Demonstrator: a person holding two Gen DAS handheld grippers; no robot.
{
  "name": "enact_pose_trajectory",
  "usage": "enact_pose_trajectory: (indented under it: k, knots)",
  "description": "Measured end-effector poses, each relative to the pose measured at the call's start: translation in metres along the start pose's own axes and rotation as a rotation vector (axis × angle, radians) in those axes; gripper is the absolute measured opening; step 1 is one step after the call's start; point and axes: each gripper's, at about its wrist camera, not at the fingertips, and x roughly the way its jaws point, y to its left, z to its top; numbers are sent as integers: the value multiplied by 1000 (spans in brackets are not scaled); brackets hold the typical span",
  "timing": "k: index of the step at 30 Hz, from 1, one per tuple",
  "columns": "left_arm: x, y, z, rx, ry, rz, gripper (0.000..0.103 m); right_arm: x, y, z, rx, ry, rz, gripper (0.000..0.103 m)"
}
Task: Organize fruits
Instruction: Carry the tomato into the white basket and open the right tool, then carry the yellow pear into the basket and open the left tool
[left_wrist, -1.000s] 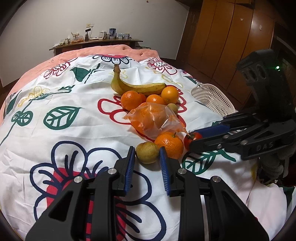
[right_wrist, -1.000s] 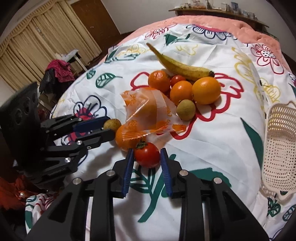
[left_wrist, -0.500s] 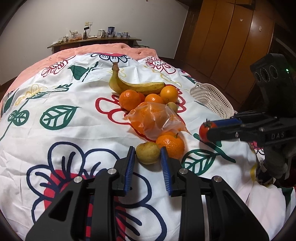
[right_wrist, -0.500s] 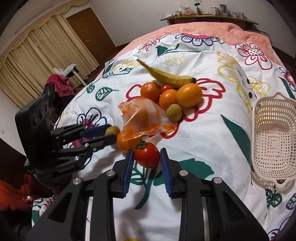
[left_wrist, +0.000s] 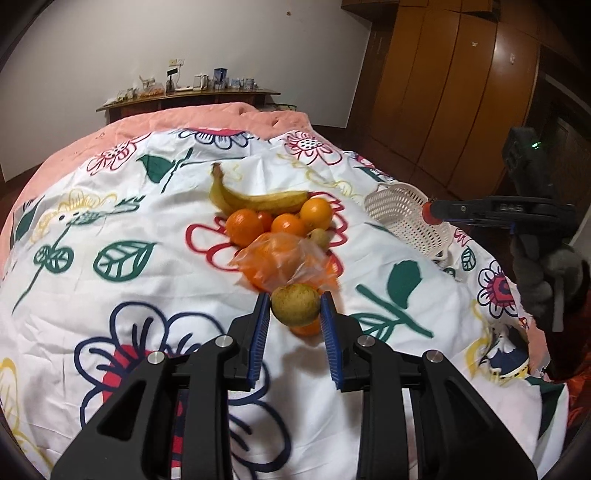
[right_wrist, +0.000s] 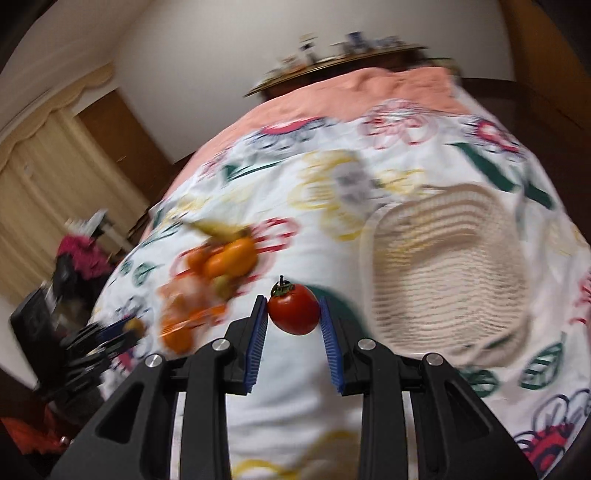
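On the bed (left_wrist: 110, 295), a banana (left_wrist: 258, 201) lies behind the clustered oranges (left_wrist: 280, 221); a bag (left_wrist: 284, 258) sits before them, and a basket (left_wrist: 406, 214) lies to their right.

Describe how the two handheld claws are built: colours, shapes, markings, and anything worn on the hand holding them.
Both claws are matte black, with angular cut-out arms and round silver pivot bolts. The left claw and right claw each carry two flat fingers faced with ribbed blue pads. From the left wrist view, the right unit's black body shows embossed lettering and a small green light, and a grey glove covers the hand gripping it.
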Motion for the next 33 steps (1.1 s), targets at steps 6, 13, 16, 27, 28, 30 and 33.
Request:
enact_pose_trajectory:
  k: [6, 13, 16, 27, 28, 30, 33]
  knots:
    - [4, -19, 12, 32, 7, -2, 29, 7, -58, -1, 108, -1, -119, 30]
    - [16, -41, 27, 63, 30, -2, 29, 26, -90, -11, 171, 16, -143, 31]
    - [24, -51, 34, 84, 41, -7, 29, 27, -96, -13, 181, 5, -141, 32]
    - [62, -95, 62, 147, 82, -86, 29, 3, -107, -17, 223, -91, -129, 43]
    - [66, -99, 64, 154, 86, -94, 29, 1, -107, -16, 222, -98, -130, 44]
    - [77, -112, 70, 174, 99, -112, 29, -2, -106, -16, 223, -116, -133, 47]
    - [94, -131, 78, 205, 124, -133, 29, -6, -109, -17, 230, -142, -136, 53]
